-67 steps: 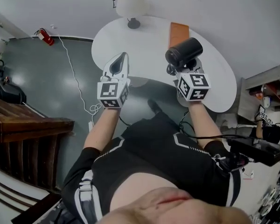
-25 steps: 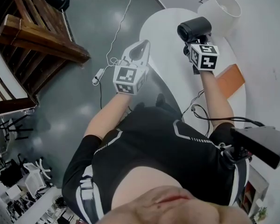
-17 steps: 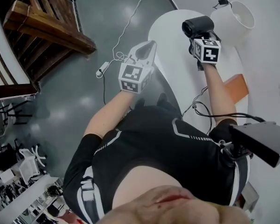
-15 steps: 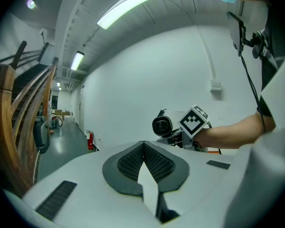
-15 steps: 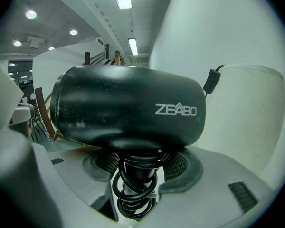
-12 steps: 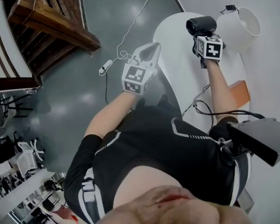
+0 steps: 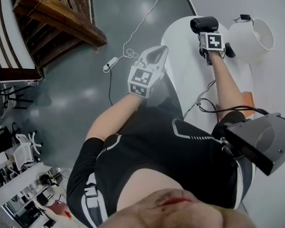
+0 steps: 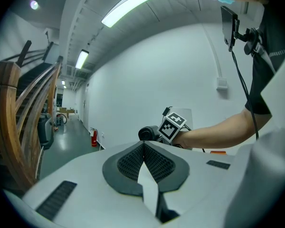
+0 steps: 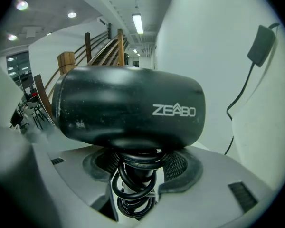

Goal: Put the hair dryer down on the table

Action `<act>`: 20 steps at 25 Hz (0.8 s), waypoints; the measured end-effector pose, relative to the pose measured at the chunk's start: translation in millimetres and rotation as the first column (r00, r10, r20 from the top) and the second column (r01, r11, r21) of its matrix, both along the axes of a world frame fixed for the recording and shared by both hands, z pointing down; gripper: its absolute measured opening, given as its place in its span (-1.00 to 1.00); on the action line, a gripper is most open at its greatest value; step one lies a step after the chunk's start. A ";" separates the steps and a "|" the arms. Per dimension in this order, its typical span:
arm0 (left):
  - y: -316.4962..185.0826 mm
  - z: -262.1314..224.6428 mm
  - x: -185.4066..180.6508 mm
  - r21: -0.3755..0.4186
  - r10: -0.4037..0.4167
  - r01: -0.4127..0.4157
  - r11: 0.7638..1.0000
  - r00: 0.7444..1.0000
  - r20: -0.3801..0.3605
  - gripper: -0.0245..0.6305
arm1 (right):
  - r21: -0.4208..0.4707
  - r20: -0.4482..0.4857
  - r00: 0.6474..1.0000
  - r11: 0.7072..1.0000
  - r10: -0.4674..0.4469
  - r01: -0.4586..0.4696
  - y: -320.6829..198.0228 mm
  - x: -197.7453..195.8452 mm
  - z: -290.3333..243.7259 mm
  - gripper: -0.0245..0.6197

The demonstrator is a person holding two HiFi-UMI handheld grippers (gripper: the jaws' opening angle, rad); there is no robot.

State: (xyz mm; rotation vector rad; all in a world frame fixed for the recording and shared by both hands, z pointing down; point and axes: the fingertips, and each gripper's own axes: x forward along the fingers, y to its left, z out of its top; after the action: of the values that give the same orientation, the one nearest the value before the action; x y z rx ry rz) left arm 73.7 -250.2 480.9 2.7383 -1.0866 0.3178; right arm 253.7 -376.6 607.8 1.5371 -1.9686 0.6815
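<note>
Above the white oval table (image 7: 180, 56), a black barrel-shaped hair dryer (image 9: 128, 110) is clamped by its cord-wrapped handle in the right gripper (image 9: 135, 167). The barrel lies crosswise over the fingers, apparently clear of the table. The left gripper (image 8: 143, 148) is closed and empty.

Black hair dryer (image 9: 128, 106) fills centre of view, barrel lying crosswise, white "ZEABO" lettering (image 9: 174, 110) toward right end. Handle drops between jaws of right hand-held gripper (image 9: 135, 175), wrapped in coiled black cord (image 9: 133, 194); ribbed pads clamp it from both sides. Behind, at left: wooden staircase railing (image 9: 102, 49), ceiling strip light (image 9: 137, 23). At right: pale surface, thin black cable with plug block (image 9: 261, 42)
</note>
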 end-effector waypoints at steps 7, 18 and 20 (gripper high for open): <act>-5.5 0.6 -0.8 -0.003 -0.007 0.007 1.000 1.000 0.021 -0.83 | -0.078 -0.072 0.997 0.997 -0.023 0.017 -22.4 4.4 31.9 -0.11; -7.1 5.9 -3.0 -0.011 -0.003 0.004 1.000 0.999 0.050 -0.83 | -0.186 -0.196 0.980 0.981 0.023 -0.060 -54.4 33.4 87.1 -0.11; -13.1 9.3 -4.4 -0.012 0.000 0.001 1.000 0.998 0.058 -0.83 | -0.209 -0.188 0.982 0.976 0.029 -0.069 -64.5 32.7 99.3 -0.11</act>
State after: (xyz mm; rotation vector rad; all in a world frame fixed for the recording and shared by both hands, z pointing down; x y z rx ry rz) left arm 69.3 -263.3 490.2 2.7338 -1.0962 0.4055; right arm 286.3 -441.1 707.1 1.4655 -1.6685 0.7201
